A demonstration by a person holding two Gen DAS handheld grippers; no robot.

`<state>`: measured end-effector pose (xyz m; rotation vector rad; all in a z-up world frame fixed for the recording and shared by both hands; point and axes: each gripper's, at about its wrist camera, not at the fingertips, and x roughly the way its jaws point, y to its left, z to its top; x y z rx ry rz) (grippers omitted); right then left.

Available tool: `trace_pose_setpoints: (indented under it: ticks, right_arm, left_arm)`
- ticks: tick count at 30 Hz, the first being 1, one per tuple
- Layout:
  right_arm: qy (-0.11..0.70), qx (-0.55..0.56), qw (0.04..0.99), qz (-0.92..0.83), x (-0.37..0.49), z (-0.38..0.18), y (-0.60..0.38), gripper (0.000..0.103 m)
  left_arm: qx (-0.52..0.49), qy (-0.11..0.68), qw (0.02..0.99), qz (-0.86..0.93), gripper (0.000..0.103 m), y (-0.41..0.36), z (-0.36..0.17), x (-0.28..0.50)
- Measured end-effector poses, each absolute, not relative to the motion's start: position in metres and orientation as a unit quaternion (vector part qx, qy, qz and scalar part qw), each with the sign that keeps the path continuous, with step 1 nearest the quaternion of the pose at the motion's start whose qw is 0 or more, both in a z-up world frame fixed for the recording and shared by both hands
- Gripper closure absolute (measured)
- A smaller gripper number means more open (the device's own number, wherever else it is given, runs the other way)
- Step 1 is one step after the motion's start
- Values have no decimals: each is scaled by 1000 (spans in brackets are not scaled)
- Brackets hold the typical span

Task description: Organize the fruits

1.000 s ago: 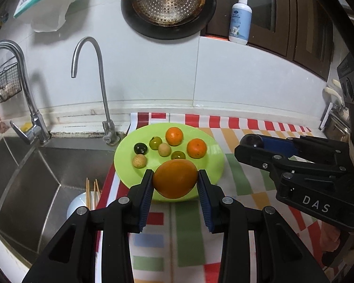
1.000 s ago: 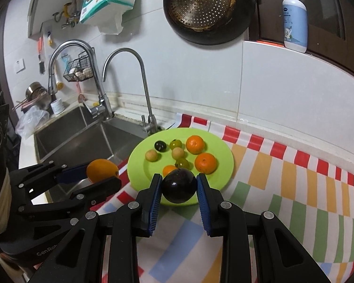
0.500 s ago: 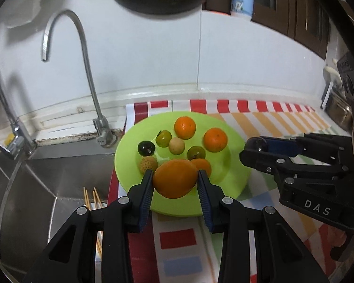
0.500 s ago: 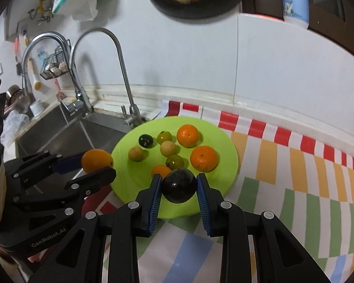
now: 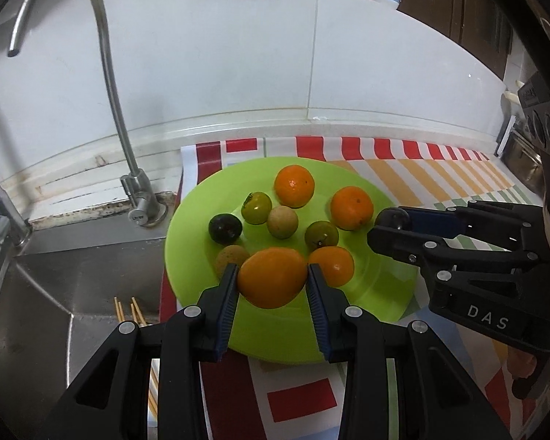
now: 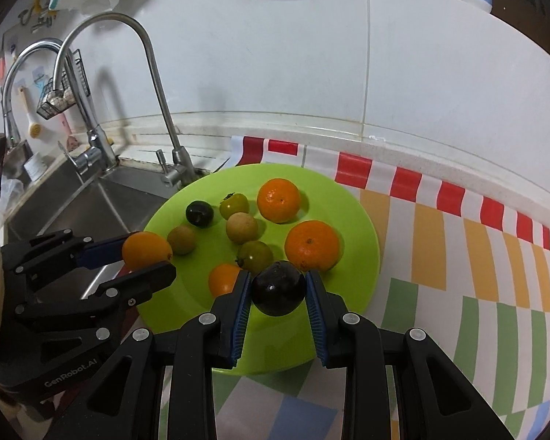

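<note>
Now both grippers have sunk closer over the round lime-green plate [image 5: 381, 286]: the left gripper [image 5: 271, 280] clamps a smooth orange fruit [image 5: 272, 277], the right gripper [image 6: 278, 289] pinches a dark purple round fruit [image 6: 278, 288], both ready, probably, for setting down at its near rim.
</note>
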<state>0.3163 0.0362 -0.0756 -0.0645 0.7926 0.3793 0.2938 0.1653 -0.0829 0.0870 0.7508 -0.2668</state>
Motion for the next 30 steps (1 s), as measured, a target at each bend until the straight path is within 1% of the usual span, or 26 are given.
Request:
trace_pose_setpoints:
  ticks: [2,3,4,5,6,7,12,13,14,15,16,22,24,25,26,27,30]
  right_arm:
    - [383,-30,905,184,316,-75,36,72]
    - [381,-27,905,188,315,-75,36,72]
    - [380,-27,905,190,315,-75,36,72]
    - [380,-29,905,189,315,-74,36,69]
    - [377,-28,908,183,314,-73,35,63]
    - [374,-27,910,179,312,-71,33,60]
    - [357,-18,921,156,291,-59,19,60]
    - [351,-19,924,151,285,-56,16,60]
    - [346,-22,926,146,278,-53,14,56]
    - [340,-24,930,139,269,-50,11,51]
    - [333,-25,933,134,261,-46,7,49]
    - [305,-12,944,125,210,-21,-17,49]
    - [299,-3,946,123,195,-14,-25,49]
    - [295,2,948,121,187,-10,-29,48]
    - [291,6,950,115,179,-7,-33,42]
    - [286,10,952,112,168,-3,-39,39]
    - [273,14,956,110,144,7,-51,39]
  left_arm:
    - [48,365,921,-132,66,163,-83,295]
    - [53,364,921,-131,63,162,-82,294]
    - [59,360,923,-125,53,161,-81,292]
    - [63,354,926,-118,45,161,-79,290]
    - [66,346,929,-112,45,161,-76,286]
    - [69,342,931,-108,45,162,-73,282]
    - [55,324,941,-82,44,166,-55,255]
    - [52,320,943,-76,42,166,-51,248]
    - [51,316,945,-71,40,164,-49,241]
    - [50,312,947,-65,39,162,-45,233]
    - [52,308,948,-57,39,158,-41,224]
    - [48,279,958,-40,30,142,-21,178]
    - [39,271,961,-33,25,137,-13,160]
    - [37,267,962,-29,22,135,-10,154]
    - [36,263,964,-24,22,133,-6,146]
    - [36,258,965,-21,22,131,-3,140]
    - [37,244,969,-14,19,121,6,115]
